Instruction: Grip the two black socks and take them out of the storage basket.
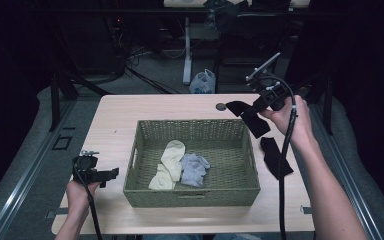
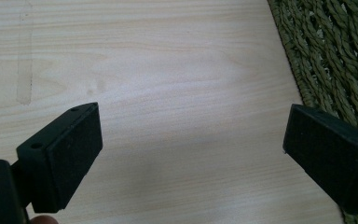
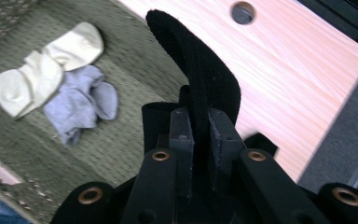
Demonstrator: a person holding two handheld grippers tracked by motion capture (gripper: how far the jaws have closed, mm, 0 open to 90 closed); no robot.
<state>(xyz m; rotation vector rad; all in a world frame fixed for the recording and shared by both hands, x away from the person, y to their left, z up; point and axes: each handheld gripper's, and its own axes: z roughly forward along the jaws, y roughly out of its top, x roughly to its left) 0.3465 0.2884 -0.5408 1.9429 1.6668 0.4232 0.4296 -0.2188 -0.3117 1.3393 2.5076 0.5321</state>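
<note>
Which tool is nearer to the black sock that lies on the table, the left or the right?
Right. The right tool hangs just beyond the black sock, holding another one. The left tool is across the basket.

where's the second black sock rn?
High view: the loose black sock lies flat on the table, right of the basket, below the right gripper holding its mate.

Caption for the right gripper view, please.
Right gripper clamps a black sock above the woven basket holding cream and grey socks.

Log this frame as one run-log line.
right gripper: shut on black sock, raised beside green woven basket | left gripper: open over wooden table | second black sock: on table
</note>
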